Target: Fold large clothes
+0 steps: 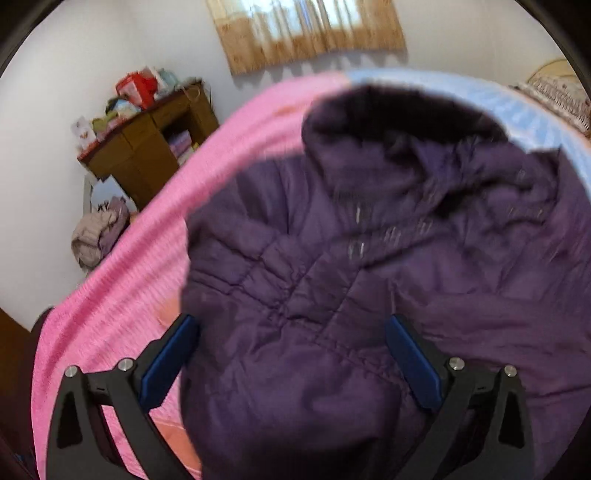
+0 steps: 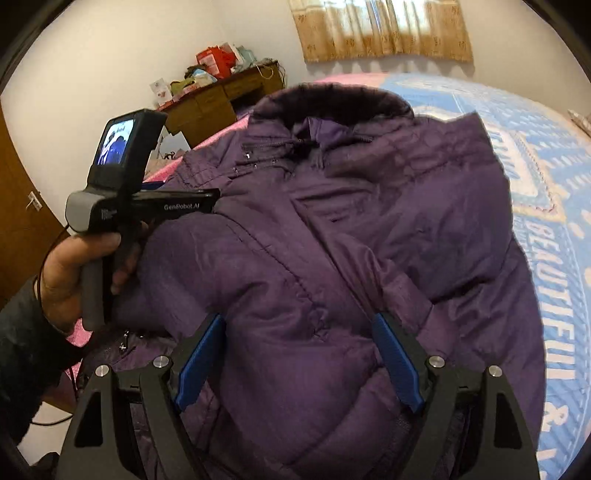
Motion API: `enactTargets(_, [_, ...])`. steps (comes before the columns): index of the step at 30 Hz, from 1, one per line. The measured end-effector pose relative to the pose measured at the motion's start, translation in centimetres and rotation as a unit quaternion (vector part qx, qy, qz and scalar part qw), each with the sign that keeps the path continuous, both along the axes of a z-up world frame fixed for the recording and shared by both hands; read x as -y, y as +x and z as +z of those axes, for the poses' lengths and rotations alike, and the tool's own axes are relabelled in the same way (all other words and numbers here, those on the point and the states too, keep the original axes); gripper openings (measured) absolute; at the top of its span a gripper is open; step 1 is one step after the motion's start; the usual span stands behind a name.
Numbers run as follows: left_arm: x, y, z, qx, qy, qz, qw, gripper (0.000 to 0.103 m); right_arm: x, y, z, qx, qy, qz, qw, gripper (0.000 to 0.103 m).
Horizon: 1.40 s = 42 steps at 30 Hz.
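Note:
A large dark purple padded jacket point(image 1: 369, 266) with a dark fur collar lies on a bed, partly folded, sleeves laid over its front; it also shows in the right wrist view point(image 2: 351, 229). My left gripper point(image 1: 291, 321) is open, its blue pads spread wide just above the jacket's lower left part, holding nothing. My right gripper point(image 2: 299, 317) is open too, pads wide apart over a folded sleeve. The left gripper's body, held by a hand, shows in the right wrist view point(image 2: 122, 206) at the jacket's left edge.
The bed has a pink blanket point(image 1: 122, 295) on the left and a blue printed cover point(image 2: 546, 221) on the right. A cluttered wooden desk point(image 1: 147, 147) stands by the white wall, with a clothes pile point(image 1: 96, 232) on the floor. A curtained window point(image 2: 380, 29) is behind.

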<state>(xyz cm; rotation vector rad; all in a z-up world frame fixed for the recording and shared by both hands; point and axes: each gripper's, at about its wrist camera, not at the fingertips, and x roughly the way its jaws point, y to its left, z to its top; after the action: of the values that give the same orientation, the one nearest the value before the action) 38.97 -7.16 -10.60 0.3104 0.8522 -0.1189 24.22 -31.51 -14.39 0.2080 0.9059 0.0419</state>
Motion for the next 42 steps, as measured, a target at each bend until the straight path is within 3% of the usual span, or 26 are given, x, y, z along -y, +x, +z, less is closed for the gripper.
enactTargets(5, [-0.2, 0.7, -0.8, -0.020, 0.002, -0.001, 0.9998, 0.103, -1.3, 1.2, -1.3, -0.011, -0.047, 0.011, 0.999, 0.082])
enactTargets(11, [-0.1, 0.8, -0.9, -0.025, 0.009, 0.001, 0.9996, 0.103, -1.9, 1.4, -1.5, -0.018, -0.067, 0.010, 0.998, 0.083])
enactTargets(42, [0.7, 1.2, -1.2, -0.024, 0.022, 0.005, 0.9995, 0.103, -2.5, 1.0, -1.2, -0.018, -0.083, 0.004, 0.996, 0.084])
